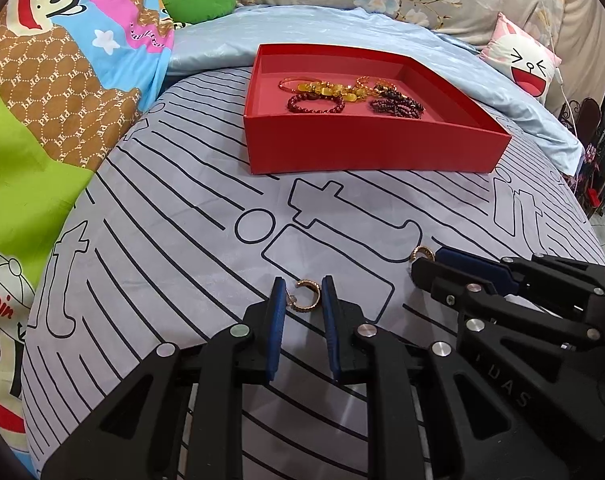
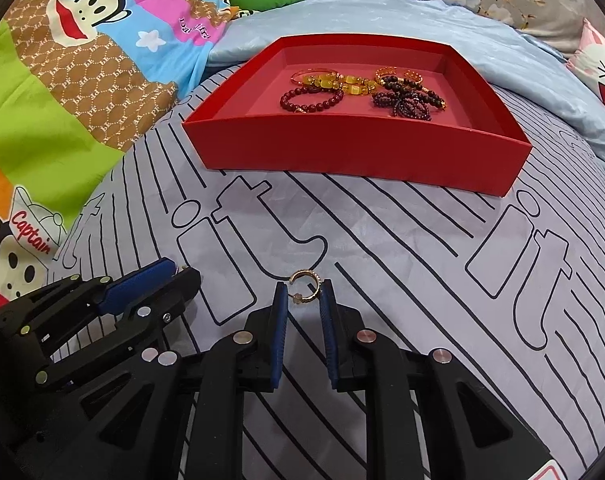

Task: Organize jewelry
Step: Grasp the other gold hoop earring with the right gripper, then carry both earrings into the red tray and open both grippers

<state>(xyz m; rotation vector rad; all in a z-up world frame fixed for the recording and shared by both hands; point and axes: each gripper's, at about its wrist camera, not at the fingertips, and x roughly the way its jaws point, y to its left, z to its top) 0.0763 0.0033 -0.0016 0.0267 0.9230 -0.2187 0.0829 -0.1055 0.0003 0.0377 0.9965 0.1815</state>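
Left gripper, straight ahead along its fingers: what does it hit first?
The gold hoop earring already sits between the left gripper fingertips, so that comes first. Beyond it is bare striped bedsheet, then probably the red box near wall, though depth is unclear.
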